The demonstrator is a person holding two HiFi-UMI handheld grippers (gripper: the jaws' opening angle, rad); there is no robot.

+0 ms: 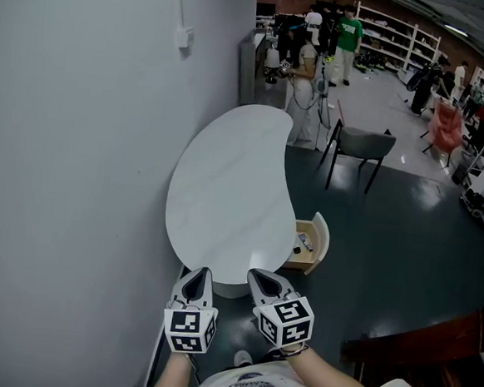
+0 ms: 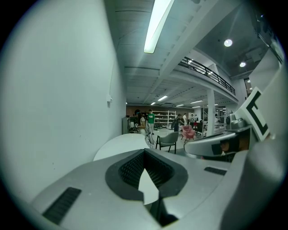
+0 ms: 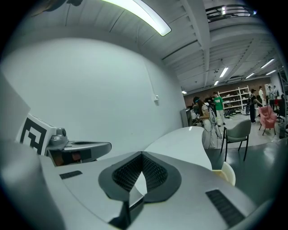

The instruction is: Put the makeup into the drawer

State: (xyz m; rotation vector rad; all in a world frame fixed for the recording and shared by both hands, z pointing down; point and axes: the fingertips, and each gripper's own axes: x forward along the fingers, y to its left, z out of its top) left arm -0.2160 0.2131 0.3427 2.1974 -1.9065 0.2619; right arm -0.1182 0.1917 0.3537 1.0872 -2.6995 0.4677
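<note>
Both tongs are seen closed and empty. In the left gripper view, the jaws of the left gripper (image 2: 145, 157) are pressed together with nothing between them. The same is shown for the right gripper (image 3: 141, 155) in its own view. In the head view, the left gripper (image 1: 199, 279) and the right gripper (image 1: 262, 280) are held side by side at 6 o'clock. They are kept just off the near end of a white kidney-shaped table (image 1: 226, 187), and neither touches it.

The table is set against a grey wall (image 1: 71, 133) at 9 o'clock. An open drawer (image 1: 320, 236) projects from the table's near end, at 1 o'clock from the right gripper. A few small items (image 1: 304, 243), taken to be the makeup, are seen lying inside it, though they are too small to identify further. The drawer's curved front (image 3: 228, 173) is also caught in the right gripper view.

A grey chair (image 1: 365, 146) is placed on the dark floor at 1 o'clock from the table. Further off, a person in a green top (image 1: 349, 34) is seen standing.
</note>
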